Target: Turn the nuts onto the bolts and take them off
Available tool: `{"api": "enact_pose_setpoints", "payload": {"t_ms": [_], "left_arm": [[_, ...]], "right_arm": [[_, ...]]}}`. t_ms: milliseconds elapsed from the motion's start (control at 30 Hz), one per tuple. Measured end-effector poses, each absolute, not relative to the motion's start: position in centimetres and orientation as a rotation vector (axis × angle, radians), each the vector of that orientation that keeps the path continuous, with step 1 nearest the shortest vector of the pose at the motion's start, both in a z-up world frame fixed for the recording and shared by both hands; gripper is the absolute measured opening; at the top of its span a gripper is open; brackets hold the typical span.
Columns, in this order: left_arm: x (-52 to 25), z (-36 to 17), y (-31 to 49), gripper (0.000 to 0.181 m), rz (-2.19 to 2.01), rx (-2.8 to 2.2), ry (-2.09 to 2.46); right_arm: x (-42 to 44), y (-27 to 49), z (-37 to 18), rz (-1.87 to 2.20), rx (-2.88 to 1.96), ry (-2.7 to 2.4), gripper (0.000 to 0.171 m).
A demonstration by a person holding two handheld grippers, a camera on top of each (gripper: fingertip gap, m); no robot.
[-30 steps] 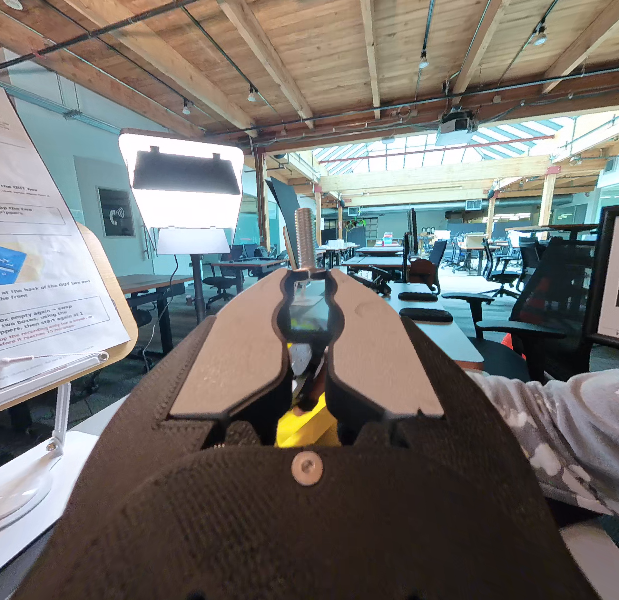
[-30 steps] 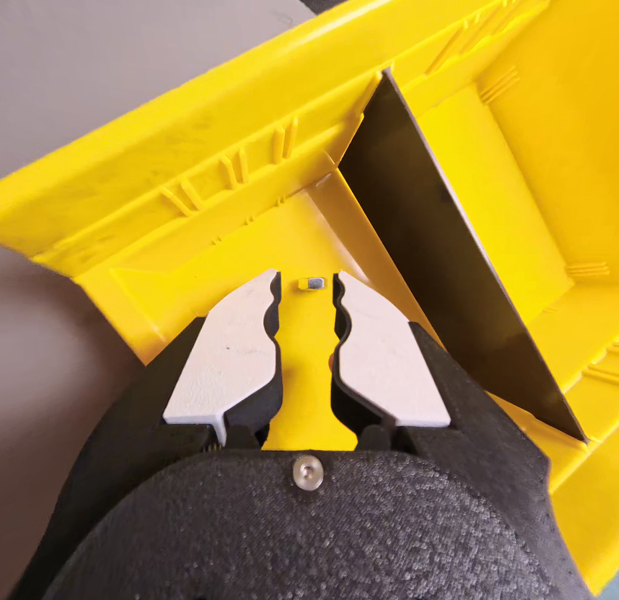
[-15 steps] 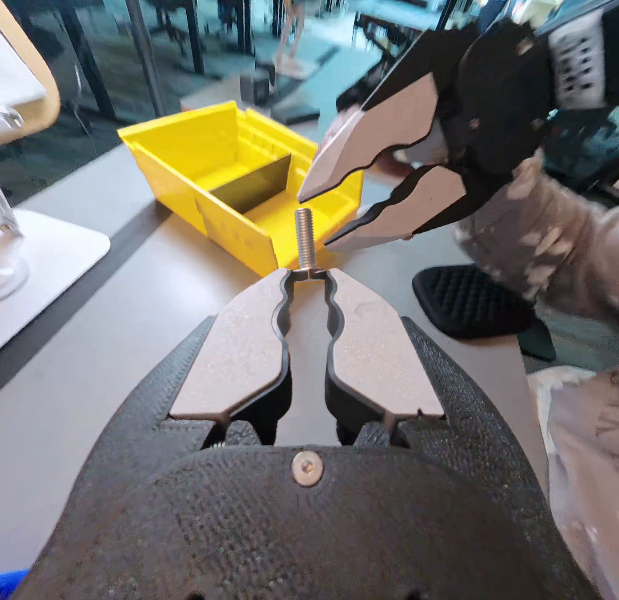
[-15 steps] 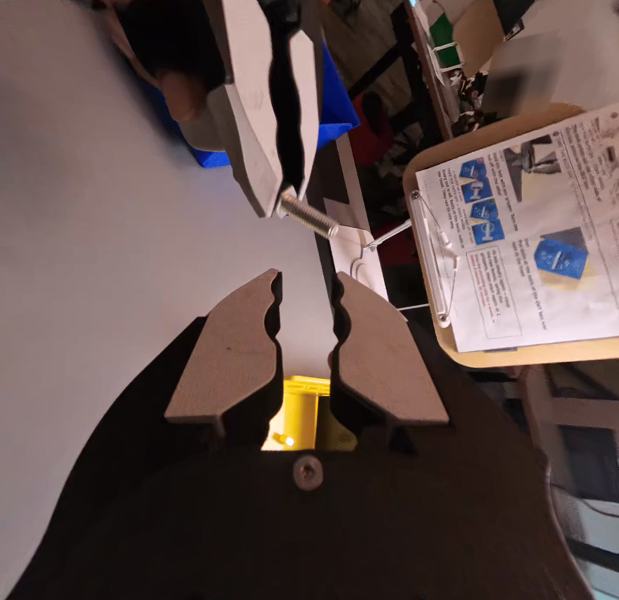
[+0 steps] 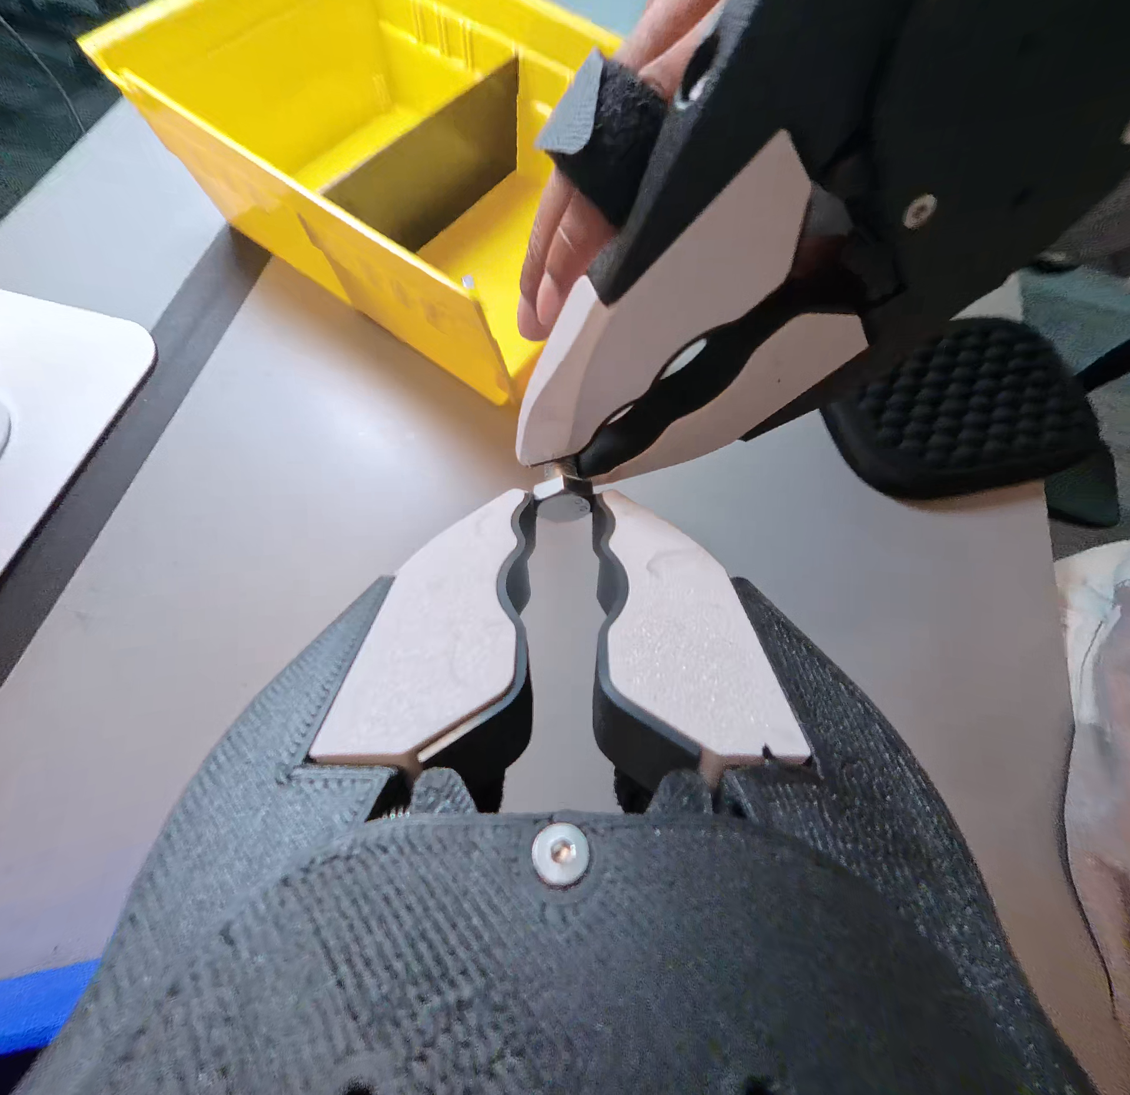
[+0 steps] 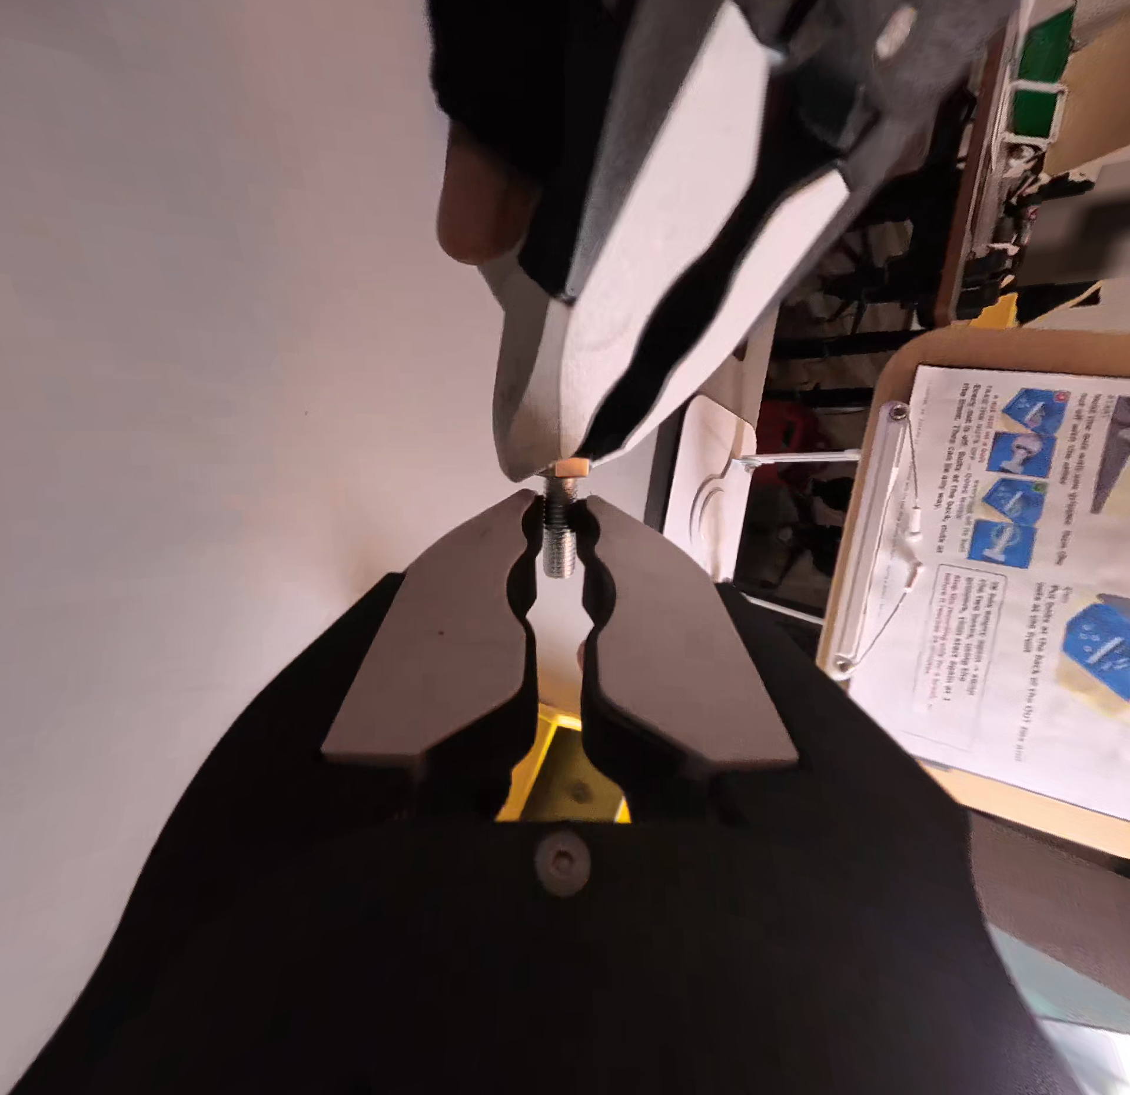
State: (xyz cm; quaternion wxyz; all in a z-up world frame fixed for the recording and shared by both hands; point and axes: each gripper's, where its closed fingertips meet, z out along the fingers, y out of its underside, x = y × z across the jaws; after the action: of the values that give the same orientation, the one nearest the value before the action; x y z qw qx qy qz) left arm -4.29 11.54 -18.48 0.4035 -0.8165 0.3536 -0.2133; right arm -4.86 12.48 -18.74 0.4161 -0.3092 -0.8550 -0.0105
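The bolt [image 5: 561, 506], in the left wrist view, shows only its hexagonal head, clamped between the tips of the left gripper [image 5: 562, 503], whose jaws are closed on it above the grey worktop [image 5: 306, 484]. The right gripper [image 5: 565, 463] enters from 1 o'clock, its tips meeting the bolt just beyond the head; its jaws appear nearly closed there, but what they pinch is hidden in this view. A yellow bin [image 5: 257, 166] with a dark divider [image 5: 428, 166] stands on the worktop at 11 o'clock. A bare hand [image 5: 568, 234] is visible behind the right gripper. A black textured pad [image 5: 966, 417] lies at 2 o'clock.

In the right wrist view the threaded shank of the bolt [image 6: 559, 539] is exposed, running between the tips of the right gripper [image 6: 557, 506], whose jaws are closed on the thread. The left gripper [image 6: 565, 466] descends from 12 o'clock, gripping the head. A clipboard with a printed sheet [image 6: 1009, 576] stands at 3 o'clock. No nut can be made out on the thread.
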Motion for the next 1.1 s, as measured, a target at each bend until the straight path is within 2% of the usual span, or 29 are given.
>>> {"api": "enact_pose_setpoints", "payload": {"t_ms": [33, 167, 333, 433, 567, 767, 1100], "left_arm": [[-4.3, -17.8, 11.7, 0.018, -0.562, -2.024, 0.867], [-6.6, -15.1, 13.2, 0.023, -0.524, -1.889, 0.709], [-10.1, -12.8, 14.5, 0.027, -0.525, -1.774, 0.501], [-12.0, -11.8, 15.1, 0.029, -0.482, -1.712, 0.409], [-13.8, -11.3, 15.4, 0.029, -0.450, -1.672, 0.341], [-16.1, -12.0, 16.1, 0.029, -0.429, -1.678, 0.274], [-18.4, -12.8, 16.7, 0.028, -0.395, -1.688, 0.205]], "right_arm": [[-4.9, 12.6, -18.3, 0.044, -0.820, -2.126, 0.010], [-4.4, 16.0, -15.0, 0.264, -1.041, -1.951, 0.010], [-0.6, 29.7, -12.3, 0.225, -1.505, -1.555, 0.010], [2.6, 37.6, -14.8, 0.183, -1.817, -1.363, 0.010], [5.3, 43.2, -20.9, 0.148, -2.101, -1.264, 0.010], [5.6, 45.6, -27.6, 0.153, -2.342, -1.261, 0.010], [4.2, 45.1, -31.7, 0.196, -2.530, -1.361, 0.010]]}}
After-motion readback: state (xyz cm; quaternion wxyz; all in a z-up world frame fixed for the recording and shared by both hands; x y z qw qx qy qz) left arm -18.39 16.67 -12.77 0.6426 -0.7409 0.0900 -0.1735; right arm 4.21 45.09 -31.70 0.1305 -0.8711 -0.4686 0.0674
